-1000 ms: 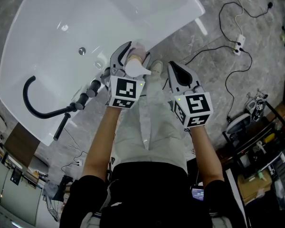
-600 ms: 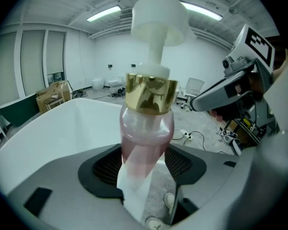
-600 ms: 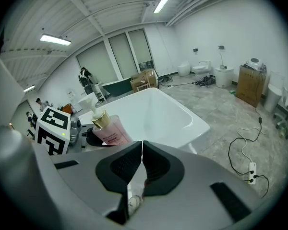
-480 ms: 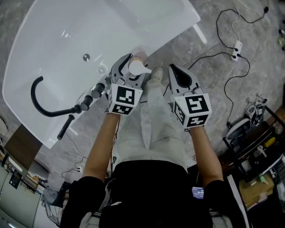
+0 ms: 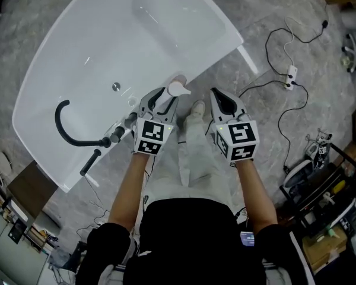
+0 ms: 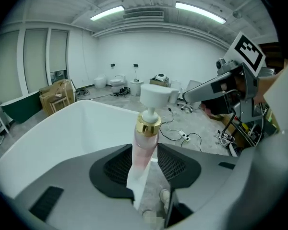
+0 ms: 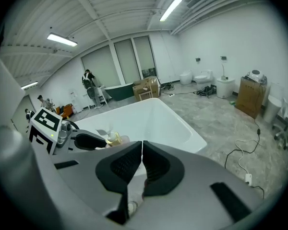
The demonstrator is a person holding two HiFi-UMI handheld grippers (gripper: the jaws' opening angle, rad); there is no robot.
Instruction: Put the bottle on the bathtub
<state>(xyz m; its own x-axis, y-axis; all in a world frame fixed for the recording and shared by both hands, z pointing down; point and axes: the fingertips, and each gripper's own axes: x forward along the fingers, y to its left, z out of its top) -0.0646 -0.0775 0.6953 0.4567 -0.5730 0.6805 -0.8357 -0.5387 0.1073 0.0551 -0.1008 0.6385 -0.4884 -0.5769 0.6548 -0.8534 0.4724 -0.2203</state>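
In the head view, the white bathtub (image 5: 95, 52) fills the upper left of the frame, with a black hose (image 5: 68, 136) curling over its lower left end. The left tool (image 5: 161, 100) sits just left of centre, at the tub's near rim, and the bottle (image 5: 177, 88) pokes out of it, white pump head uppermost. The right tool (image 5: 224, 103) is just to the right of it, over the grey stone floor (image 5: 267, 129), apart from the bottle. A white power strip (image 5: 291, 73) with its cable lies at the upper right.

In the left gripper view, the left tool (image 6: 146, 166) has its jaws partly drawn in. They have just been closing, and the bottle (image 6: 146, 140) stands between the two black pads, which press on its pale pink body from both sides. The bottle is nearly upright, with a gold collar and a white pump at frame centre. The bathtub (image 6: 62, 128) spreads behind it to the left. The right tool (image 6: 192, 96) shows at the upper right.

In the right gripper view, the right tool (image 7: 142, 150) has its jaws brought together, only a thin slit between the pads, and nothing is held. At the left of the frame, the left tool (image 7: 86, 142) carries the bottle (image 7: 113, 139) in front of the bathtub (image 7: 153, 119).
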